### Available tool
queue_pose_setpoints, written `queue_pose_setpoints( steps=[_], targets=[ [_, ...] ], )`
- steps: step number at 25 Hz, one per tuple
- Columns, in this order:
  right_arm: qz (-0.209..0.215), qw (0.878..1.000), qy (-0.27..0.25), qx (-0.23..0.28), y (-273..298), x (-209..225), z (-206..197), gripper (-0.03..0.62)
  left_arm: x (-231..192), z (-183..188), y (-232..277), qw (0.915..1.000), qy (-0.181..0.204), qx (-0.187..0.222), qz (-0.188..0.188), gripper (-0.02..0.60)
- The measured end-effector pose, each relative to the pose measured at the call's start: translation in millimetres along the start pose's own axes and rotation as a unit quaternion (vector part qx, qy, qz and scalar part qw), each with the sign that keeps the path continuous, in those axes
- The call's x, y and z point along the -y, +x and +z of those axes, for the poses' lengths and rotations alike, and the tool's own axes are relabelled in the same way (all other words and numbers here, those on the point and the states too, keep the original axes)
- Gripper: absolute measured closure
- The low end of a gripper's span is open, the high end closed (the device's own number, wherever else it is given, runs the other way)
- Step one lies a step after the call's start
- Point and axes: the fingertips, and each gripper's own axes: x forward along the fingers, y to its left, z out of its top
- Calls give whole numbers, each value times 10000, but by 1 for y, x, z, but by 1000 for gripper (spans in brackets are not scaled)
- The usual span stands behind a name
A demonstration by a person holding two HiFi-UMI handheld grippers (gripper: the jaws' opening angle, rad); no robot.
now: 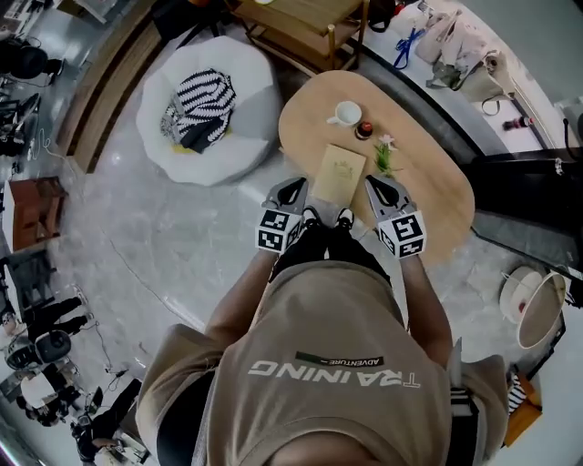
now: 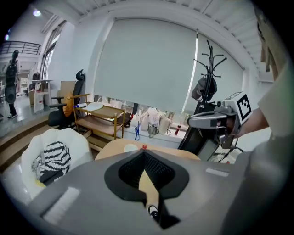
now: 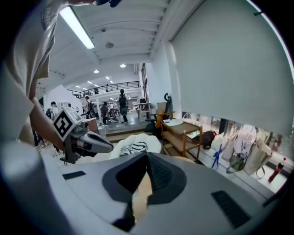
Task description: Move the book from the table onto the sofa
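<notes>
A pale tan book (image 1: 339, 173) lies flat on the oval wooden table (image 1: 437, 187), near its front edge. My left gripper (image 1: 293, 187) hovers just left of the book's near corner, my right gripper (image 1: 375, 186) just right of it. Neither one touches the book. The left gripper (image 2: 144, 153) has its ribbed pads meeting at the tips with nothing held. The right gripper (image 3: 147, 155) looks the same. The white sofa (image 1: 246, 136) stands left of the table with a striped cushion (image 1: 200, 107) on it.
A white cup (image 1: 345, 113), a small red item (image 1: 364, 128) and a little plant (image 1: 385, 155) stand on the table behind the book. A wooden shelf (image 1: 310, 27) is beyond the table. A coat rack (image 2: 209, 69) and dark furniture (image 1: 528, 191) are to the right.
</notes>
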Motion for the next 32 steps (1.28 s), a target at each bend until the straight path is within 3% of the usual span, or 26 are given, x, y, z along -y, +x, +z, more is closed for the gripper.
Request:
queue_pose_setpoints(
  steps=[6, 13, 21, 23, 24, 25, 26, 27, 28, 29, 30, 31, 32],
  targets=[
    [-162, 9982, 206, -535, 36, 25, -85, 589, -9, -67, 37, 9961, 440, -758, -25, 591],
    [-114, 9924, 524, -1108, 65, 23, -186, 589, -20, -165, 75, 9904, 106, -1378, -70, 591],
    [192, 9917, 120, -1268, 107, 13, -252, 589, -37, -237, 133, 9911, -89, -1328, -47, 591],
    [266, 9913, 42, -1286, 111, 11, -255, 589, -37, -240, 140, 9921, -322, -1208, -92, 591],
    [298, 9910, -6, -1304, 113, 8, -256, 589, -36, -240, 141, 9918, -673, -1077, -166, 591],
    [326, 9909, -20, -1306, 114, 6, -256, 589, -35, -238, 140, 9876, -1267, -869, -314, 591],
    [341, 9911, 17, -1285, 114, 4, -254, 589, -34, -233, 139, 9735, -2143, -540, -591, 591],
    [337, 9916, 104, -1247, 115, 3, -252, 589, -34, -223, 136, 9408, -3236, -67, -1002, 591],
    [314, 9920, 222, -1203, 115, 3, -250, 589, -36, -211, 132, 8880, -4337, 508, -1440, 591],
    [281, 9922, 345, -1162, 115, 4, -249, 589, -40, -198, 128, 8313, -5170, 1065, -1742, 591],
    [243, 9922, 445, -1135, 113, 5, -248, 589, -45, -189, 123, 7950, -5589, 1463, -1849, 591],
    [207, 9921, 510, -1125, 112, 5, -246, 589, -49, -184, 119, 7864, -5667, 1643, -1831, 591],
    [176, 9920, 541, -1124, 109, 5, -244, 589, -51, -182, 116, 7929, -5587, 1666, -1773, 591]
  ],
)
